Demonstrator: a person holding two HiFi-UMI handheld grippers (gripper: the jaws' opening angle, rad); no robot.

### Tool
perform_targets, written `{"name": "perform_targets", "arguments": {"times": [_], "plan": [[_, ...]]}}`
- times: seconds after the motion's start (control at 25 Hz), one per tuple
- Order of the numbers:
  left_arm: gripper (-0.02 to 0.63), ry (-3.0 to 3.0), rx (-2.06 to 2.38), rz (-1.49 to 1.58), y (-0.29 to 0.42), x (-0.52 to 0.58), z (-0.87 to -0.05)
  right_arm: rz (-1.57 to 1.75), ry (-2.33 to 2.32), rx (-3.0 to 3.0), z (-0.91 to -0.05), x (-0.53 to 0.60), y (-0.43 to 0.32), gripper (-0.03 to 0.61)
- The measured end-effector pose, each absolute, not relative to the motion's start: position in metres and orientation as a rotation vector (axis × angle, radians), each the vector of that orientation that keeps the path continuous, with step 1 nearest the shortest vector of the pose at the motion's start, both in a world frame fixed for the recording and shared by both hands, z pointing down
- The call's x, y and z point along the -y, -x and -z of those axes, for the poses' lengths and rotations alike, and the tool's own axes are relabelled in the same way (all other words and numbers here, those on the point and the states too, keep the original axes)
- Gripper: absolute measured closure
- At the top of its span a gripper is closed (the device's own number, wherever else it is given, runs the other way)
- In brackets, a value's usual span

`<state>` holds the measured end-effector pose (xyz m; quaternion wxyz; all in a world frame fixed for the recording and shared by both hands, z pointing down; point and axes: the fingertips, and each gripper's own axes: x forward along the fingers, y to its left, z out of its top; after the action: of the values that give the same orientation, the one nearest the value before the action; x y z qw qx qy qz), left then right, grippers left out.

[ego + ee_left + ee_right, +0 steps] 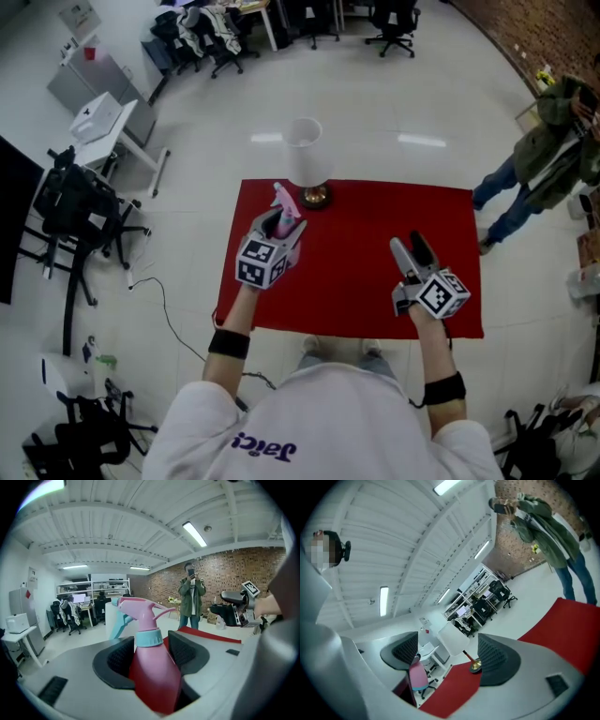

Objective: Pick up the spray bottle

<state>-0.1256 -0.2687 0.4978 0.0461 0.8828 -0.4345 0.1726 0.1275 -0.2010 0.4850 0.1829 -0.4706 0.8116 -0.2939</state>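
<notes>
A pink spray bottle (285, 202) with a light blue collar and trigger hangs above the red table (356, 281). My left gripper (284, 225) is shut on it. In the left gripper view the bottle's body (152, 672) is pinched between the two dark pads (183, 651), with the spray head upright above them. My right gripper (412, 251) hovers over the table's right half, rolled to one side and open. Its jaws (447, 651) stand apart with nothing between them. The right gripper view also catches the pink bottle (417, 677) low at the left.
A lamp with a white shade (305, 148) and brass base stands at the table's far edge. A person in a green jacket (539, 159) stands to the right of the table. Office chairs (75, 206) and a white desk (108, 122) stand at the left.
</notes>
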Motion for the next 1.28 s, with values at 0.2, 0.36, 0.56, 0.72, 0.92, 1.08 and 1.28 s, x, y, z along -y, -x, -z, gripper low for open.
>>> {"name": "perform_targets", "arguments": {"times": [0.2,0.36,0.56,0.72,0.92,1.08,1.28], "plan": [[0.385,-2.704,1.407,-0.425,0.134,0.248,-0.479,0.621,1.426,-2.434,-0.481,0.196,-0.126,0.169],[0.385,-2.703,1.49,-0.364,0.144,0.23,-0.475,0.466,1.642,-2.528,-0.48,0.189,-0.126,0.168],[0.385,-2.656,1.6,-0.282,0.154,0.211,-0.472,0.287,1.861,-2.541,-0.483,0.182,-0.142,0.169],[0.385,-2.644,1.672,-0.227,0.157,0.196,-0.47,0.246,1.923,-2.511,-0.486,0.172,-0.153,0.168],[0.385,-2.653,1.712,-0.166,0.15,0.176,-0.474,0.203,1.966,-2.446,-0.49,0.157,-0.174,0.168],[0.385,-2.672,1.743,-0.139,0.149,0.164,-0.474,0.184,2.028,-2.427,-0.489,0.141,-0.177,0.168],[0.385,-2.651,1.776,-0.13,0.155,0.153,-0.472,0.134,2.064,-2.422,-0.485,0.124,-0.179,0.169]]}}
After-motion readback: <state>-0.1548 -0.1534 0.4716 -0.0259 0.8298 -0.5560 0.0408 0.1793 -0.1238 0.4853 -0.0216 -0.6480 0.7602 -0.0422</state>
